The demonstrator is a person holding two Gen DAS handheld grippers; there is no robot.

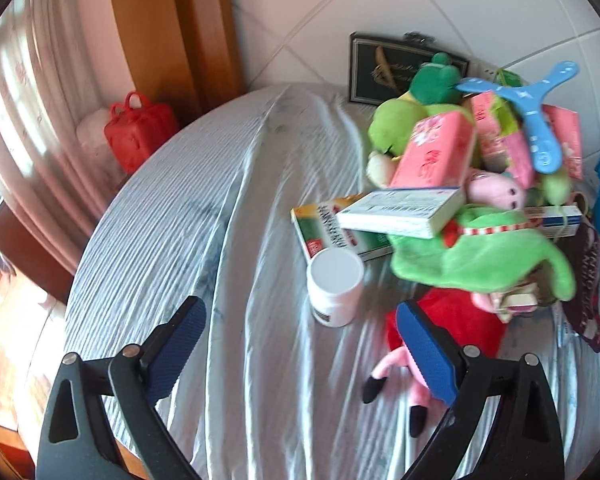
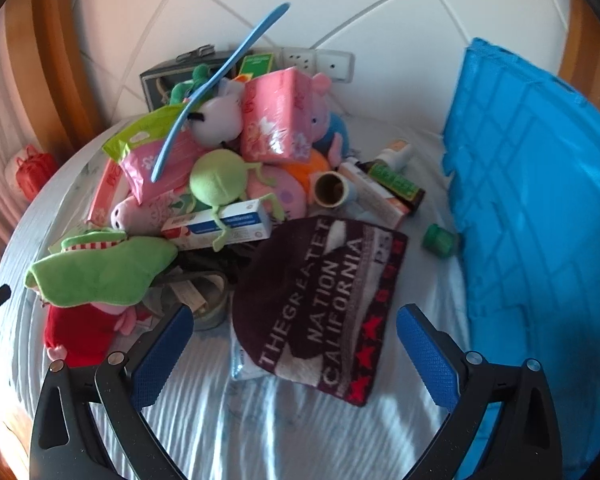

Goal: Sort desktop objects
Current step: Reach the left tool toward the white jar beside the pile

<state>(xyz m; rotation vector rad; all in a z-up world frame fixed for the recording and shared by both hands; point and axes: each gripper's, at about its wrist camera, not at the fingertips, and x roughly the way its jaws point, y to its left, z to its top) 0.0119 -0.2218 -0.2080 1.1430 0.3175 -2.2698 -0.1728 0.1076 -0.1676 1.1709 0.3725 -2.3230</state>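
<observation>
A big messy pile of toys and boxes [image 2: 236,168] sits on a worktop with a white striped cloth [image 1: 204,208] over it. In the left view the pile is at about two o'clock. The left tongs [image 1: 302,354] are wide apart with nothing between them, up above the cloth. A white jar [image 1: 335,292] stands just past them, at about twelve o'clock, touching a green and white box [image 1: 332,232]. A red and pink plush toy [image 1: 440,340] lies partly behind the right finger of those tongs. A blue three-armed flying toy [image 1: 528,108] rests on top of the pile. In the right view the right tongs [image 2: 294,354] are also wide apart and hold nothing. A dark knit hat with white letters [image 2: 324,292] lies on the cloth just ahead of them, at twelve o'clock. A blue plastic crate [image 2: 540,216] stands at three o'clock. A small green pot [image 2: 440,240] lies just beside the crate. A green plush toy [image 2: 104,268] lies at ten o'clock.
</observation>
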